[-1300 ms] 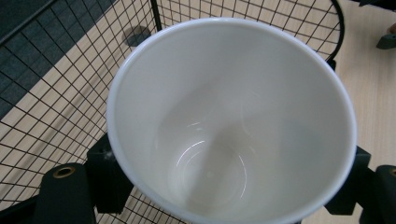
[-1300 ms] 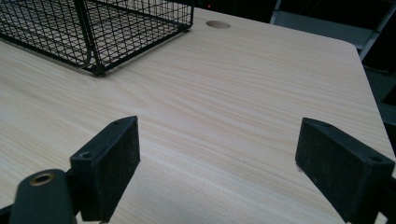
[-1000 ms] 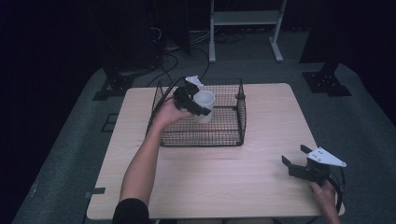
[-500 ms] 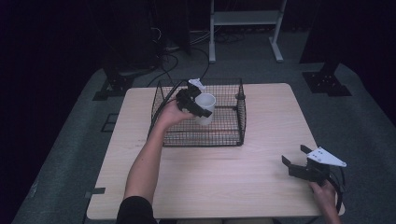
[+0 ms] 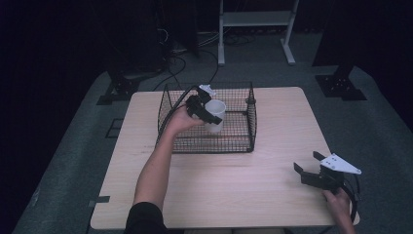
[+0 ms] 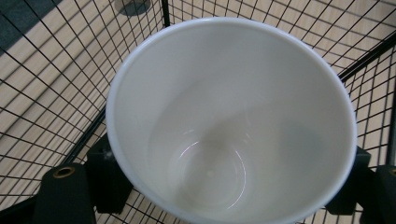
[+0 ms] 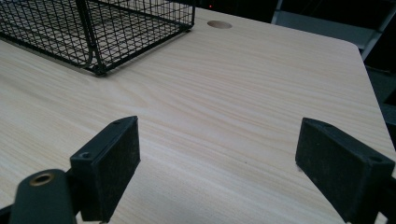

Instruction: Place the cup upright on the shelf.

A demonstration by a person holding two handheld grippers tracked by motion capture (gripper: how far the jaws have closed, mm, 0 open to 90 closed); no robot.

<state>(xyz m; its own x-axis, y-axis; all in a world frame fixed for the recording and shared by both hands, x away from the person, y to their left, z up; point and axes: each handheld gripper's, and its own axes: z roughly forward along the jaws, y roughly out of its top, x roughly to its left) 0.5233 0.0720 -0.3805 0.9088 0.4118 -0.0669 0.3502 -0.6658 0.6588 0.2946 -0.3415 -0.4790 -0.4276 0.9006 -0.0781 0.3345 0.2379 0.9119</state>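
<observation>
High view: you held the cup (image 5: 215, 114) upright in the left gripper (image 5: 200, 111) jaws over the basket (image 5: 251, 122) for lowering, while the right gripper (image 5: 309, 169) waited wide open.

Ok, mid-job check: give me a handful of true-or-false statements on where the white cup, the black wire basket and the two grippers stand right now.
1. The left gripper is shut on the white plastic cup. True.
2. The cup lies on its side on the bare light wooden table. False: it is upright, held within the black wire basket.
3. The right gripper has its jaws open with nothing between them. True.
4. The cup has liquid in it. False: the left gripper view shows its inside empty.
5. The right gripper is inside the basket. False: it sits near the table's near right corner, apart from the basket.
</observation>
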